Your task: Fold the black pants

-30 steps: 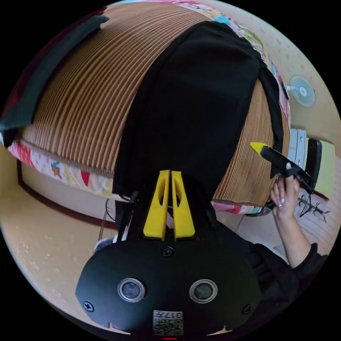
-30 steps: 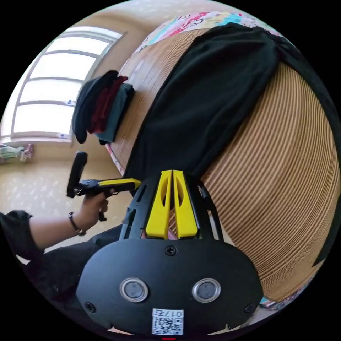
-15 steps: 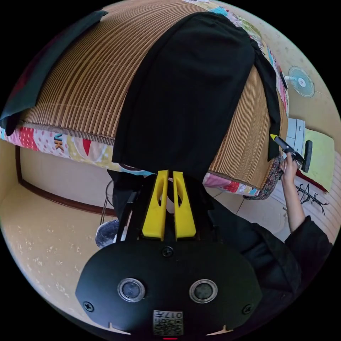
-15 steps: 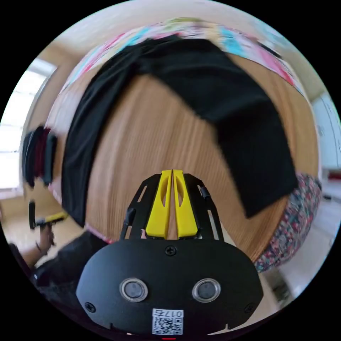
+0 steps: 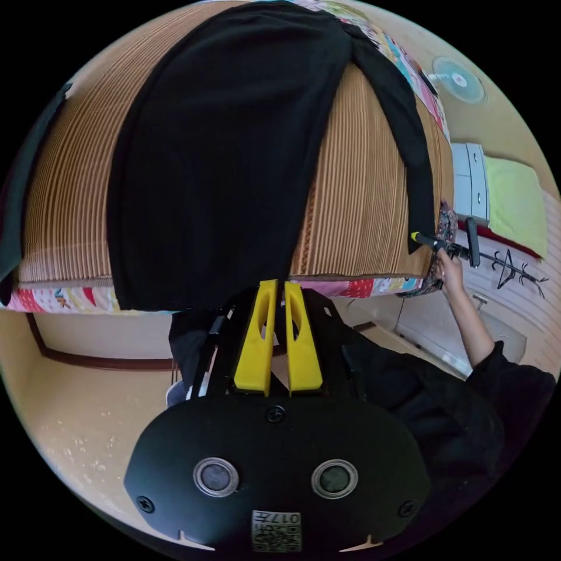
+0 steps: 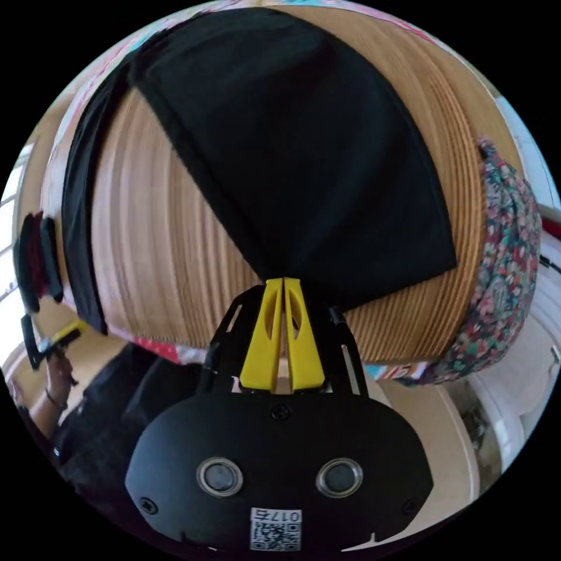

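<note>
The black pants (image 5: 222, 146) are shown spread on the striped mat (image 5: 362, 193), legs diverging from the far waist toward the mat's near edge. The left gripper (image 5: 276, 286) is held with jaws pressed together off the near edge, just below one leg hem, gripping nothing. The right gripper (image 6: 283, 283) is seen with jaws together at the hem of the other leg (image 6: 304, 163); whether cloth is pinched cannot be told. Compared with a second earlier, the right gripper has been carried from beside the left to the far leg. It is judged that this leg will be brought over the first, starting the lengthwise fold
</note>
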